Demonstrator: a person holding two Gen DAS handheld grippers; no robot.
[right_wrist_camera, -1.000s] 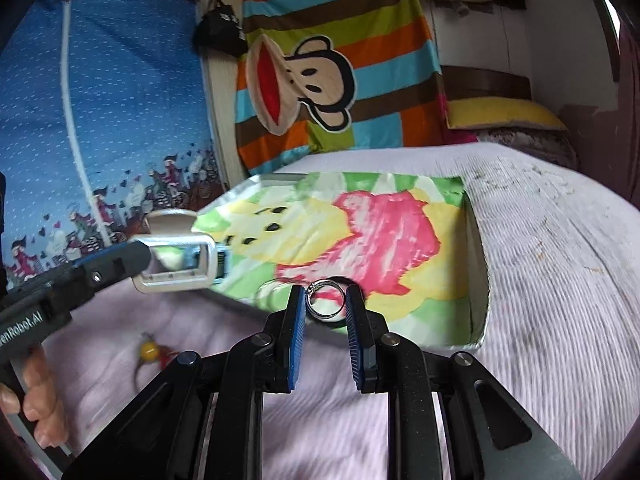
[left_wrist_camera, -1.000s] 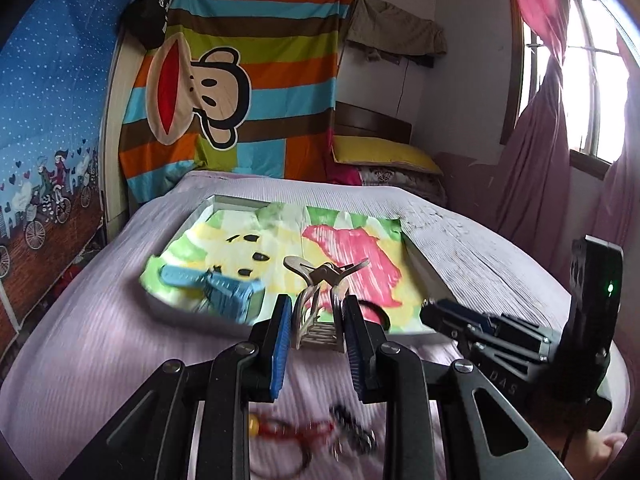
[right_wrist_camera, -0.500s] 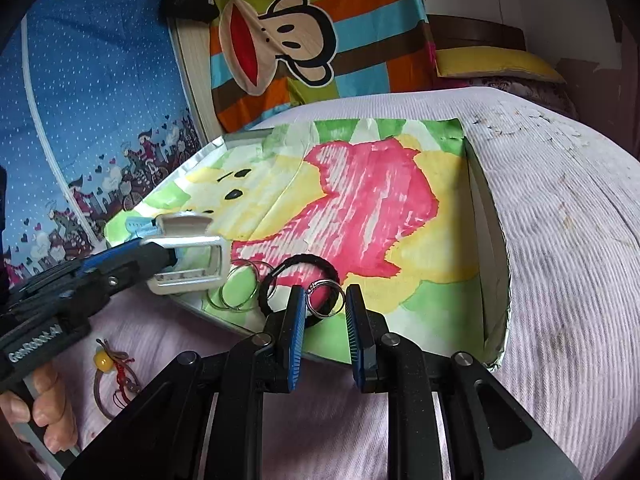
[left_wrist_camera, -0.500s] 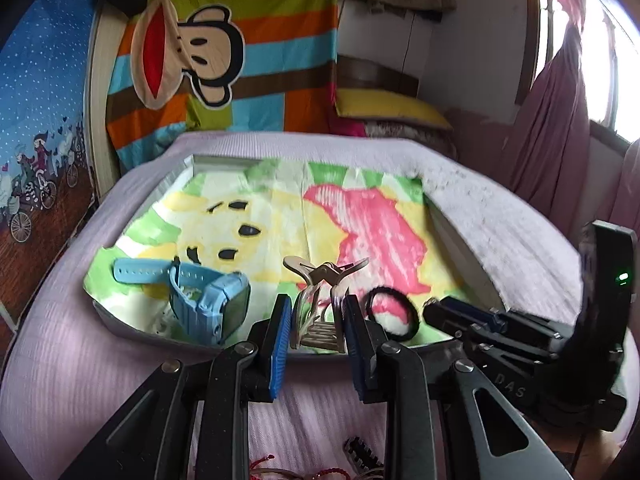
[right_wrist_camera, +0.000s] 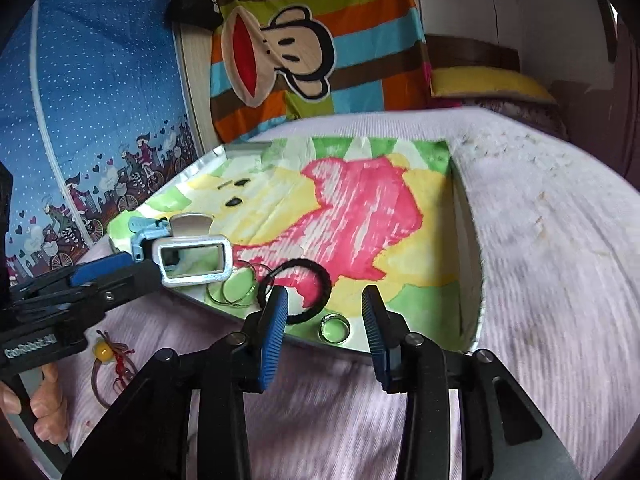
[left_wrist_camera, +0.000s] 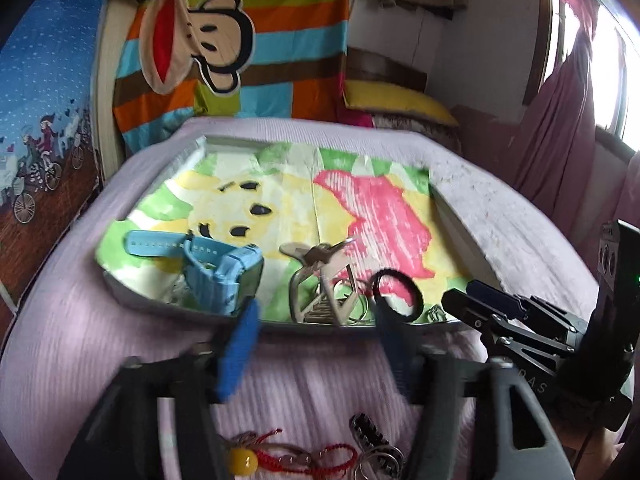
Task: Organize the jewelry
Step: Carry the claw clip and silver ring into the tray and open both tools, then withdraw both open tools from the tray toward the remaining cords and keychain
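Observation:
A metal tray [left_wrist_camera: 276, 325] lined with a bright cartoon sheet lies on the lilac bedcover. In it are a blue watch [left_wrist_camera: 216, 268], a silver hair clip [left_wrist_camera: 324, 292], a black hair tie [left_wrist_camera: 396, 292] and thin hoops [right_wrist_camera: 236, 284]. My left gripper [left_wrist_camera: 316, 312] is open at the tray's front rim, with the clip standing free just beyond its blurred blue pads. My right gripper [right_wrist_camera: 325, 292] is also open. A small ring [right_wrist_camera: 335, 328] lies on the tray floor between its fingers, beside the hair tie [right_wrist_camera: 296, 292].
On the bedcover in front of the tray lie a red cord bracelet with a yellow bead [left_wrist_camera: 248, 460] and a dark chain with key rings [left_wrist_camera: 372, 440]. A hand [right_wrist_camera: 44, 396] holds the left tool. A striped monkey blanket, pillows and a curtained window stand behind.
Both grippers opened. The left let go of the silver clip and the right let go of the small ring, and both now rest in the tray. Both views moved closer to the tray.

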